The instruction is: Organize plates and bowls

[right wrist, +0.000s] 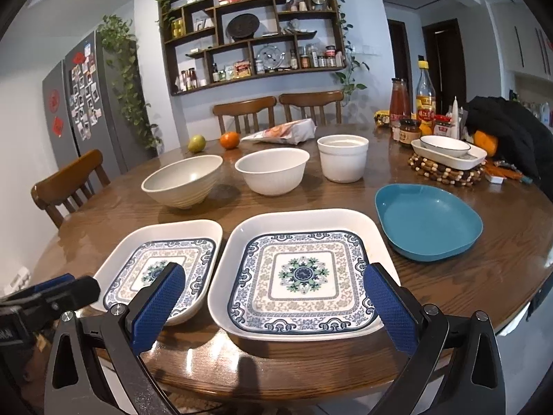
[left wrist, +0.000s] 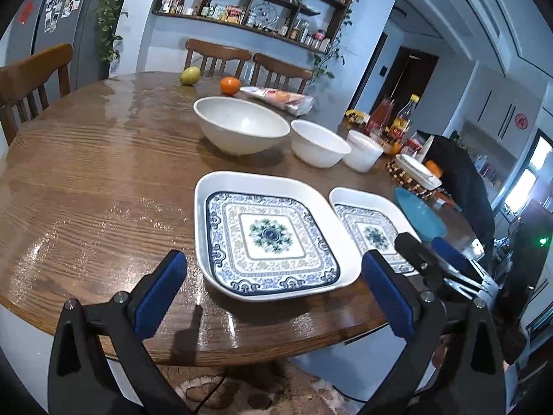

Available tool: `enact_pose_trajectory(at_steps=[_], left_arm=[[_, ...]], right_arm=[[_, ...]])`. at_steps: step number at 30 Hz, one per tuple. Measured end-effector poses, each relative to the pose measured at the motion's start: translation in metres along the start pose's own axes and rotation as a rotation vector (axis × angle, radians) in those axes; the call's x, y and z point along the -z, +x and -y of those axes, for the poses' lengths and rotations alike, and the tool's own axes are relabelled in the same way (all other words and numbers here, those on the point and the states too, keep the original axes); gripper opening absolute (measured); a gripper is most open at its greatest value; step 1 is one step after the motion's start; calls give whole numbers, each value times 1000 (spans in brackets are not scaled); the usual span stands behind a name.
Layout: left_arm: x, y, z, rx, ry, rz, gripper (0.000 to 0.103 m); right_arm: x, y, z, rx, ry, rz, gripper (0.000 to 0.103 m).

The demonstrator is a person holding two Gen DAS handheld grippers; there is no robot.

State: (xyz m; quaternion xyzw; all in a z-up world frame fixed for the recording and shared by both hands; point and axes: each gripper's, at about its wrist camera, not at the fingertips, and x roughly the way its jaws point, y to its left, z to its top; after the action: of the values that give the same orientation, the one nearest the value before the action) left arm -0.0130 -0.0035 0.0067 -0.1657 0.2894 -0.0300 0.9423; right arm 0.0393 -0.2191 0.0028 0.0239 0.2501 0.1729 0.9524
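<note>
Pale blue wall point(right wrist: 363, 10) with dark wooden compartment shelf point(right wrist: 252, 27) holding jars and bottles. Grey fridge point(right wrist: 90, 103) at left, covered in photos, green vine point(right wrist: 128, 79) trailing beside it. Brown wooden chairs point(right wrist: 276, 107) behind round glossy wood-grain counter point(right wrist: 484, 276). Dark doorways point(right wrist: 442, 58) right. Patterned rug point(left wrist: 224, 390) on floor.

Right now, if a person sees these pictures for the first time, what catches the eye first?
Two square plates with blue patterns lie side by side at the near table edge, with a plain blue plate to their right. Behind them, three white bowls stand in a row. Both grippers are open and empty.
</note>
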Motion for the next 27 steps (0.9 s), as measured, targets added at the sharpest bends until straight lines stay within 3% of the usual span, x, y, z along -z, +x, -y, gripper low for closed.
enact_pose_trajectory(at_steps=[6, 11, 15, 17, 18, 27], left_arm=[[0, 3, -1, 13, -28, -11, 100], [-4, 3, -10, 80, -118, -17, 97], [-1, 2, -4, 35, -57, -22, 91], [-1, 2, 0, 15, -42, -23, 78], [-1, 3, -1, 14, -43, -33, 77], [-1, 8, 1, 14, -15, -56, 77]], right_arm=[[-1, -5, 3, -29, 2, 28, 103], [-1, -5, 5, -56, 18, 30, 103], [-1, -1, 6, -54, 25, 18, 103], [0, 0, 6, -58, 25, 13, 103], [0, -1, 6, -61, 25, 17, 103], [-1, -3, 8, -62, 32, 26, 103]])
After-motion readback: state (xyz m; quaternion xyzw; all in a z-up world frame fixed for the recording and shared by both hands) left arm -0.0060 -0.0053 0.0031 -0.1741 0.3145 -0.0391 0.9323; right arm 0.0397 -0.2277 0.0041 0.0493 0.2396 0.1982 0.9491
